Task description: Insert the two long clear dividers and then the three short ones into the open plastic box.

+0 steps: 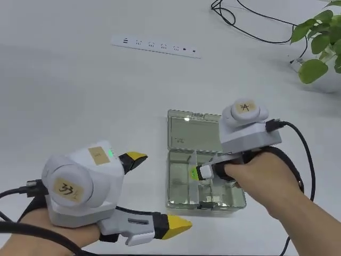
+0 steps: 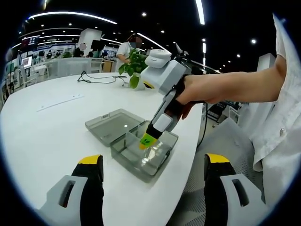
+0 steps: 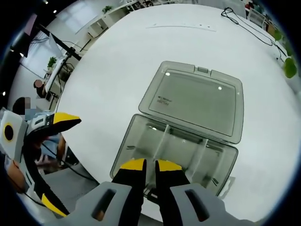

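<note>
The right gripper (image 3: 146, 165) reaches down into the open plastic box (image 3: 126, 146). Its yellow-tipped fingers are drawn almost together, with only a thin slit between them. Whether a clear piece is pinched in that slit cannot be told, since the material is see-through and the tips sit low among the compartments. The box lies directly under and ahead of these fingers on the white worktop (image 1: 80, 96), and its lid (image 3: 197, 99) is folded flat just beyond the tray. The left gripper (image 1: 162, 191) hangs well apart from the box, off to the side of the right fingers. Its own fingers are spread wide and hold nothing. The main risk is probably that the box is unsteadied: it looks light, and a downward or sideways push from the right fingers could make it skid or tip on the smooth surface. A thin strip lowered slightly askew could miss its grooves, wedge at a slant, or push an already seated strip out of place. Because the parts are transparent, such a misfit would be hard to notice. The box is smoky grey-green and translucent, shallow and rectangular. Clear dividers (image 3: 161, 141) already stand inside as faint pale lines splitting it into cells. How many are in, and whether each is fully seated, is not clear from here.
</note>
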`<action>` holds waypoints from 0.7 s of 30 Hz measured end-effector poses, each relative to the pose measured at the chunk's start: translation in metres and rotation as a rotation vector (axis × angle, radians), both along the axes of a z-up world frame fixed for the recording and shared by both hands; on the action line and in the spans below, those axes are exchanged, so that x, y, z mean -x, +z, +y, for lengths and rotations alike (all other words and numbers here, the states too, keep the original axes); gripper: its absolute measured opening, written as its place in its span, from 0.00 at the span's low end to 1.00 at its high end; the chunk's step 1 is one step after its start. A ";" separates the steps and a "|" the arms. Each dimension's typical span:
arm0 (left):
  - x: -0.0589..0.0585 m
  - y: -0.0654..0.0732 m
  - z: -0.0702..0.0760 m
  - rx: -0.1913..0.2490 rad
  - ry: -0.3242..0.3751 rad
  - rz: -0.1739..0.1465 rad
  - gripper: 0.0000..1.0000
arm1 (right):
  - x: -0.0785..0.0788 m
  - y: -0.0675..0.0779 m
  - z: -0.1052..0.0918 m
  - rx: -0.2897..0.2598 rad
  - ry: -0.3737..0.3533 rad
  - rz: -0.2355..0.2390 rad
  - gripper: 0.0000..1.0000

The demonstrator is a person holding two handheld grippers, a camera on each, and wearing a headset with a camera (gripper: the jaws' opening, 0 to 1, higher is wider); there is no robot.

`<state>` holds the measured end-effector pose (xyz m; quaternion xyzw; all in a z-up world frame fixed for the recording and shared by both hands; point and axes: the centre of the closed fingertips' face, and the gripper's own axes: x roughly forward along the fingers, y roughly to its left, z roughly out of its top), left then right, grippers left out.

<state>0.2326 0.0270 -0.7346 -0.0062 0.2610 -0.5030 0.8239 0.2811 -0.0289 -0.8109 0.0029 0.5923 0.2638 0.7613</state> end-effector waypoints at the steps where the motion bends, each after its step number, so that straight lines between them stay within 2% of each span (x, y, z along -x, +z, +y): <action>1: 0.000 0.000 0.000 -0.002 -0.001 0.001 0.90 | 0.000 -0.001 0.000 -0.001 0.004 -0.001 0.09; 5: 0.000 0.000 0.001 -0.006 0.002 0.000 0.90 | 0.000 -0.003 0.001 0.000 0.030 -0.016 0.09; 14: 0.000 0.005 0.002 -0.013 0.019 -0.004 0.90 | 0.000 -0.006 0.001 -0.019 0.028 -0.024 0.09; 20: 0.000 0.010 0.002 -0.023 0.035 -0.015 0.90 | 0.001 -0.005 -0.001 -0.051 0.015 -0.032 0.12; 21: 0.000 0.011 0.003 -0.028 0.038 -0.017 0.90 | 0.000 -0.003 -0.001 -0.071 0.005 -0.032 0.14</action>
